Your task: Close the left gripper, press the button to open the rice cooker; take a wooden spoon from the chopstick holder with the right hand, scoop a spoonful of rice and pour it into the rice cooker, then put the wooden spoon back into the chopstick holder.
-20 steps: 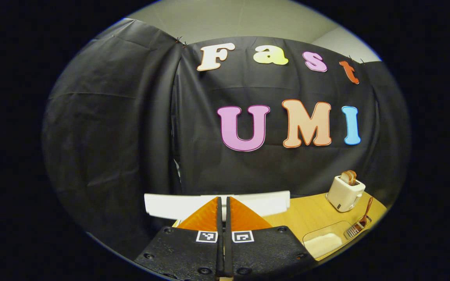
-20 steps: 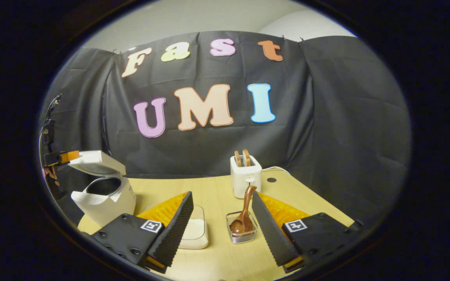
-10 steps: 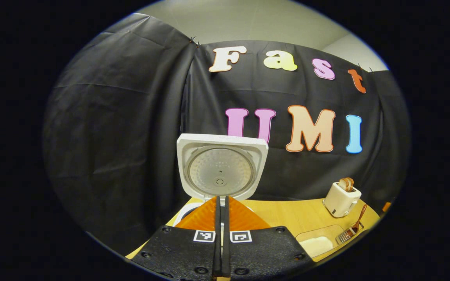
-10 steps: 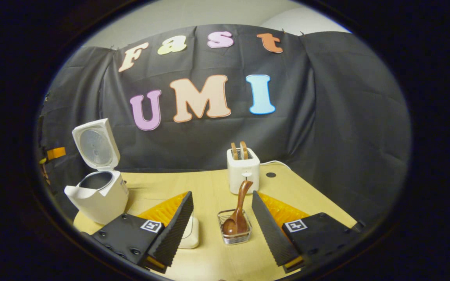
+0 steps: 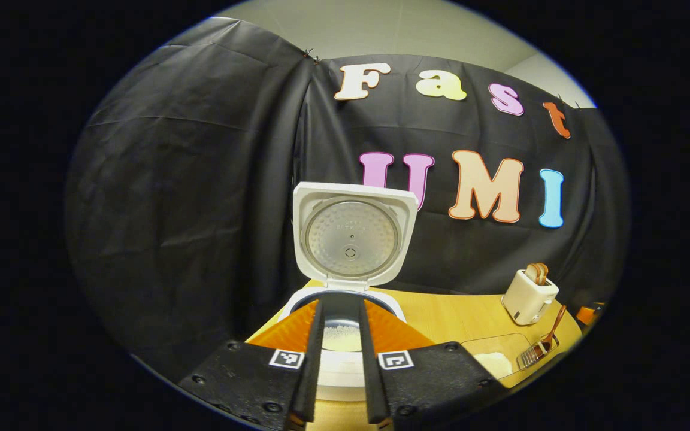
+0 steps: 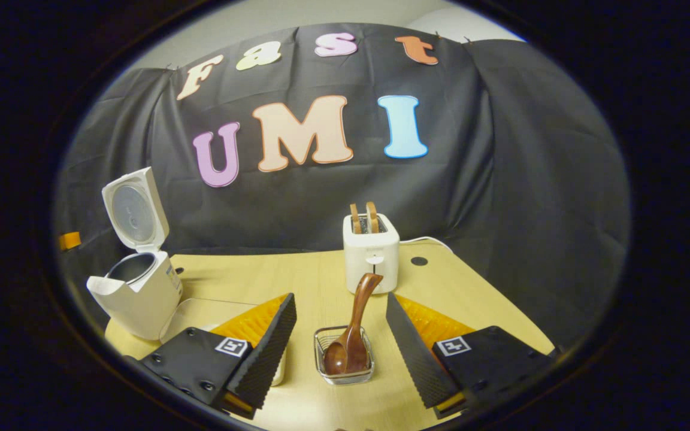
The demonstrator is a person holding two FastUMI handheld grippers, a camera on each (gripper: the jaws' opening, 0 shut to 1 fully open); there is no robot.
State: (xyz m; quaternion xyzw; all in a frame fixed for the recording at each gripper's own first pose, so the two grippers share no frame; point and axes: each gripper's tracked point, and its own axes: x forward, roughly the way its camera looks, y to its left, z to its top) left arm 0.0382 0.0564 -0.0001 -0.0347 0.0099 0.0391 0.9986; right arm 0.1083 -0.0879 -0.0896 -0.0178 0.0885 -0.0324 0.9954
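While the rice cooker (image 5: 345, 335) stands with its lid (image 5: 354, 236) swung fully upright, the left tool (image 5: 340, 383) hovers just in front of it, its two fingers slightly parted with a narrow gap between them and nothing held. Through that gap, in the left gripper view, the cooker's inner pot shows a patch of white grains at the bottom.

Seen in the right gripper view, the cooker (image 6: 135, 287) sits at the left edge of the wooden surface (image 6: 321, 281), near its back left corner. A clear shallow container (image 6: 201, 311) lies just beside the cooker, toward the front edge; part of it is hidden behind the right tool's finger. In the left gripper view the same container (image 5: 495, 359) holds a small heap of white rice.

The right tool (image 6: 339, 353) is released, its fingers spread wide and gripping nothing. Between them, near the front edge, stands a small clear chopstick holder (image 6: 343, 365). A dark wooden spoon (image 6: 351, 335) rests in it, bowl down, handle leaning up and to the right, touching neither finger.

A white toaster (image 6: 371, 251) with two slices of bread in its slots stands near the back edge, behind the holder.
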